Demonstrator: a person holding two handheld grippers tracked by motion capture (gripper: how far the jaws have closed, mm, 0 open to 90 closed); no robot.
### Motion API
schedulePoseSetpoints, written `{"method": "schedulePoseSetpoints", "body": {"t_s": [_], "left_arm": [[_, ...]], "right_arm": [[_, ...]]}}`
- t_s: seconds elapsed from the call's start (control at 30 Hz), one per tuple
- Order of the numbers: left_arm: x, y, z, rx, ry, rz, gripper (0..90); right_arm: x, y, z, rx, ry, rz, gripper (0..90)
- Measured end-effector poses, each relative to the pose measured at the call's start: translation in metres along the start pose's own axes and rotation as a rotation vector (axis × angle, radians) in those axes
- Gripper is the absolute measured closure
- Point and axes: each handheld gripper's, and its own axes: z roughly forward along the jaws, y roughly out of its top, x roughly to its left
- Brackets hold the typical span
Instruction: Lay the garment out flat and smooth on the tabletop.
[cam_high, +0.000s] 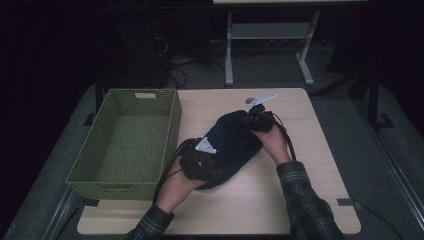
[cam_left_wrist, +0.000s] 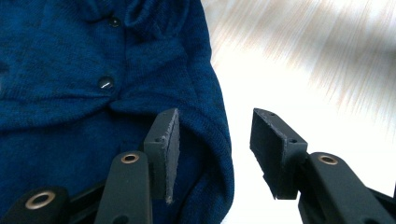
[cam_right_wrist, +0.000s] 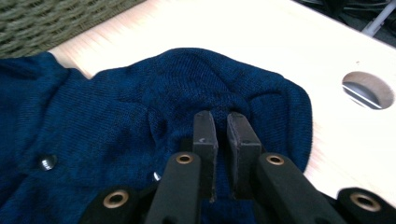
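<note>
My right gripper (cam_right_wrist: 219, 126) has its jaws clenched on a pinch of the blue cardigan (cam_right_wrist: 140, 121), with the knit bunched up just ahead of the tips and a fold caught between the pads. My left gripper (cam_left_wrist: 217, 140) stands half released: one jaw rests over the cardigan's (cam_left_wrist: 84, 84) hem, the other over bare tabletop (cam_left_wrist: 303, 60), with the edge of the cloth between them but not squeezed. The cardigan (cam_high: 232, 145) lies in a heap on the tabletop between my two hands, the green basket (cam_high: 125, 145) off beyond my left jaws. To do this well, I judge I should close the left jaws on the hem first (a deep bite, not just the rim), then lift both ends together so nothing drags or slips towards the basket.
</note>
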Motion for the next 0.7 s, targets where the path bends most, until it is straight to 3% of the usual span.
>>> {"method": "schedulePoseSetpoints", "body": {"t_s": [0.17,0.27,0.5,0.57,0.7], "left_arm": [[-0.001,0.0,0.001,0.006,0.001,0.006,52.1],[0.001,-0.001,0.0,0.012,-0.001,0.008,51.8],[0.003,-0.001,-0.002,0.008,0.006,0.001,51.6],[0.001,-0.001,-0.002,-0.005,0.012,-0.008,51.6],[0.001,0.0,-0.002,-0.009,0.015,-0.01,52.4]], "right_arm": [[-0.001,-0.002,0.016,0.012,-0.01,0.014,82.2],[-0.003,-0.005,0.021,0.014,-0.001,0.041,72.7],[0.001,-0.007,-0.003,-0.027,0.025,0.064,54.4],[0.005,-0.01,-0.014,-0.033,0.007,0.057,54.9],[0.016,-0.019,-0.034,-0.049,0.035,0.034,69.8]]}}
